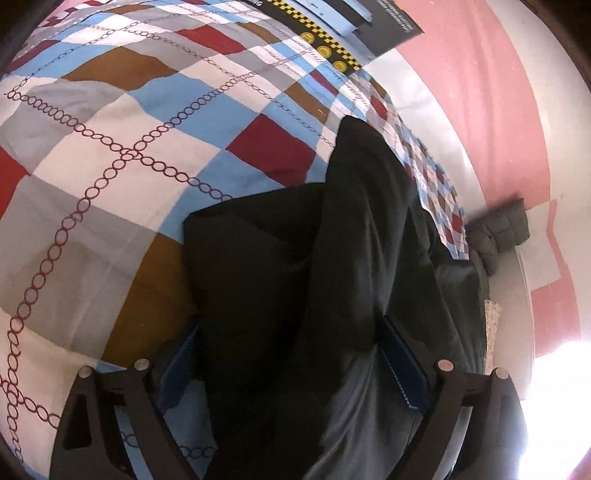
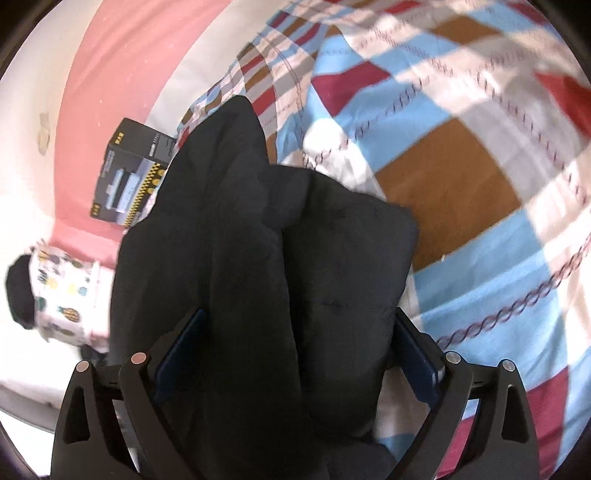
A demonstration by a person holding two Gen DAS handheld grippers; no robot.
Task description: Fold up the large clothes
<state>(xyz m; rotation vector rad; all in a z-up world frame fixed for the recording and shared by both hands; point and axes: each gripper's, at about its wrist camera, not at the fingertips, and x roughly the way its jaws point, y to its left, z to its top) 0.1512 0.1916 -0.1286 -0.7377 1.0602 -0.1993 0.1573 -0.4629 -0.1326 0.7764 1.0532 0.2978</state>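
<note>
A large black garment lies bunched on a bed with a checked cover. My left gripper has its blue-padded fingers on either side of a thick fold of the garment and is shut on it. My right gripper holds another thick fold of the same black garment between its blue pads. Cloth fills the gap between both pairs of fingers and hides the fingertips. The garment stretches away from each gripper over the checked cover.
A black printed cardboard box rests at the bed's far edge, also in the right wrist view. A pink and white wall runs behind. A grey folded cloth sits by the wall. A patterned pillow lies at left.
</note>
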